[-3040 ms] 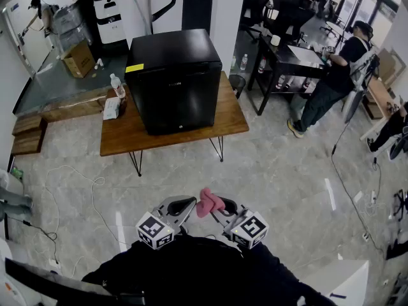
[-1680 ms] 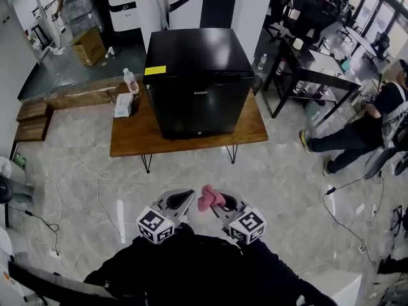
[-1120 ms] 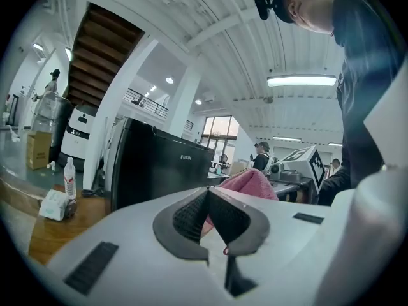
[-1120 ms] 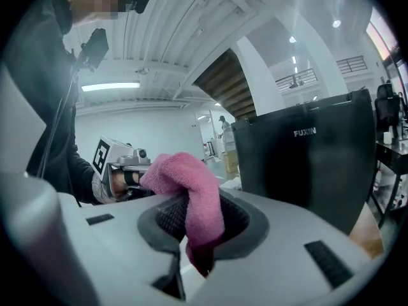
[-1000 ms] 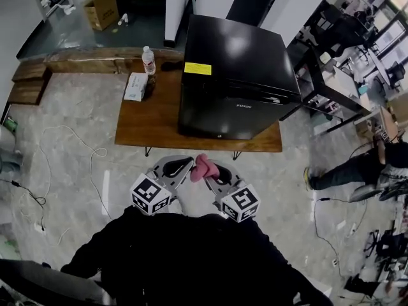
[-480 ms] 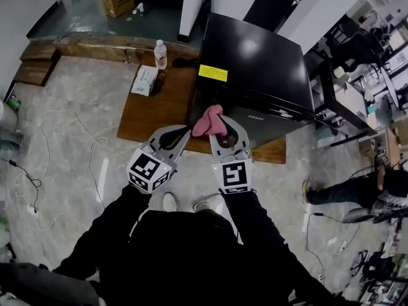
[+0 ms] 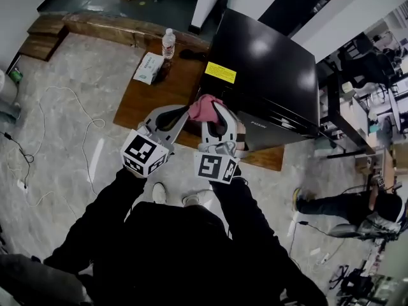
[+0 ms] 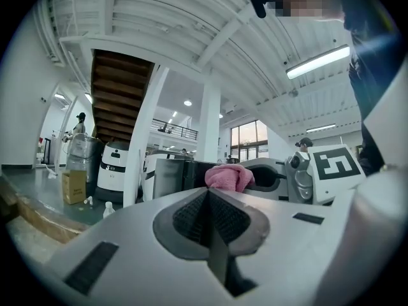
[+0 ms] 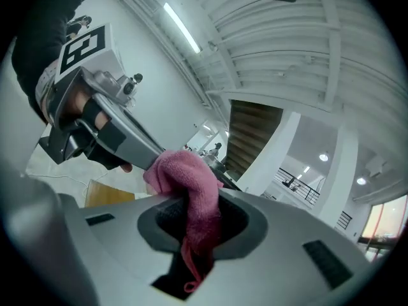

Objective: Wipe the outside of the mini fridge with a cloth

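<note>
The black mini fridge (image 7: 268,75) stands on a low wooden table (image 7: 150,104), with a yellow label (image 7: 220,72) on its top. My right gripper (image 7: 213,109) is shut on a pink cloth (image 7: 204,107), held in the air over the table's front part, close to the fridge's front left corner. In the right gripper view the cloth (image 9: 188,177) bulges out between the pads and hangs down. My left gripper (image 7: 183,111) is just to the cloth's left, its jaws shut with nothing between them (image 8: 208,193). Whether the cloth touches the fridge is hidden.
A water bottle (image 7: 168,42) and a tissue pack (image 7: 148,67) sit on the table's left end. Cables (image 7: 38,152) trail over the marble floor on the left. A black desk (image 7: 338,94) stands right of the fridge. A person (image 7: 376,215) crouches at the far right.
The view has closed in on the fridge. Both grippers have risen and reached forward, carrying the pink cloth from over the floor to beside the fridge's front corner.
</note>
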{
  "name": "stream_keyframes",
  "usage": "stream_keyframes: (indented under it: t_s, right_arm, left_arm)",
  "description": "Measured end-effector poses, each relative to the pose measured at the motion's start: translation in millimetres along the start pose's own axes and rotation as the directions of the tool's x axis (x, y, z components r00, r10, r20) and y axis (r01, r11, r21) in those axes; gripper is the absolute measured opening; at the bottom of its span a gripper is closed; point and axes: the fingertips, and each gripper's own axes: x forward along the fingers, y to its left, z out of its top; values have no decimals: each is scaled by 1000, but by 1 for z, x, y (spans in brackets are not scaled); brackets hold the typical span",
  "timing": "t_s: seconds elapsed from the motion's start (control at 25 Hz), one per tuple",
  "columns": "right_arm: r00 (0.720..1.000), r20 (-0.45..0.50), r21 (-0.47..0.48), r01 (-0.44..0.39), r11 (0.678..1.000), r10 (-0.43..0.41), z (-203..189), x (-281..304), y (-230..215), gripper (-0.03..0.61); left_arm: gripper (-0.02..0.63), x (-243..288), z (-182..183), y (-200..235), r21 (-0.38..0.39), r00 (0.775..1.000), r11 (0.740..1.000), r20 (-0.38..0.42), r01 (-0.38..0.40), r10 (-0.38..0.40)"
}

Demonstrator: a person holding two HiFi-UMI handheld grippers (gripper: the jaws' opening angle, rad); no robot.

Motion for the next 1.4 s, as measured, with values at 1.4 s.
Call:
stream_keyframes:
  t_s: [1.4]
  right_arm:
    - [965, -185, 76, -174, 982, 185, -211, 27, 190, 73]
  left_arm:
    - [6, 24, -284, 30, -29, 963, 997, -262, -66, 56]
